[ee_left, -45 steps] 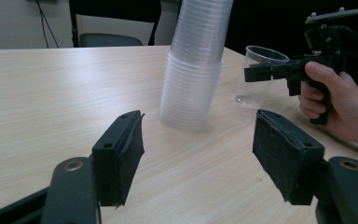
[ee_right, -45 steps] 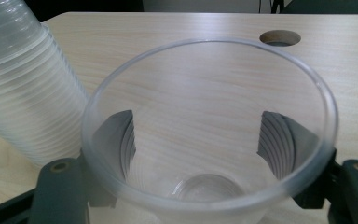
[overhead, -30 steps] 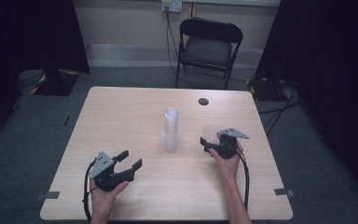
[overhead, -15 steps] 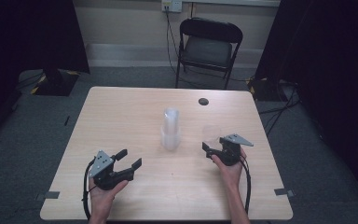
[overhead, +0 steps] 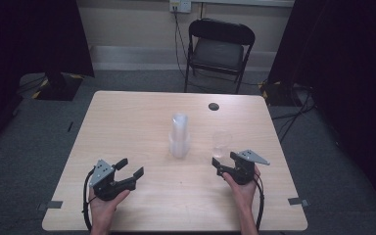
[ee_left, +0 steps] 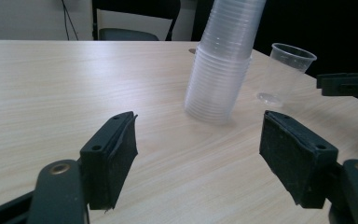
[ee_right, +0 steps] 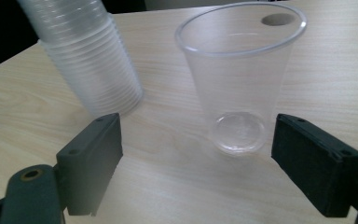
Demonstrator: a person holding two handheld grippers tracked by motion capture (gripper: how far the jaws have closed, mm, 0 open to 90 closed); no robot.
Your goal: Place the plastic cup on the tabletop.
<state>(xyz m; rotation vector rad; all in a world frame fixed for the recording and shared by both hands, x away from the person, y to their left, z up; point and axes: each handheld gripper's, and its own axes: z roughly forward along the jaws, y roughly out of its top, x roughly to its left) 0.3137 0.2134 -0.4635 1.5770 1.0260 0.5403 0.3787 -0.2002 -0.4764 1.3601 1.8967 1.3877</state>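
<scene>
Light wooden square table; black folding metal chair beyond far edge, small dark round disc near far edge, well clear of work.

Tall stack of clear plastic cups upright mid-table. Single clear plastic cup upright just right of stack, apart from it.

Right gripper just near side of single cup, jaws spread, just been narrowing slightly, nothing gripped. Left gripper jaws wide, just been opening, empty, aimed at stack.

Judged step: one cup set out. Next: pull another off stack, steadying stack. Nothing blocks.
</scene>
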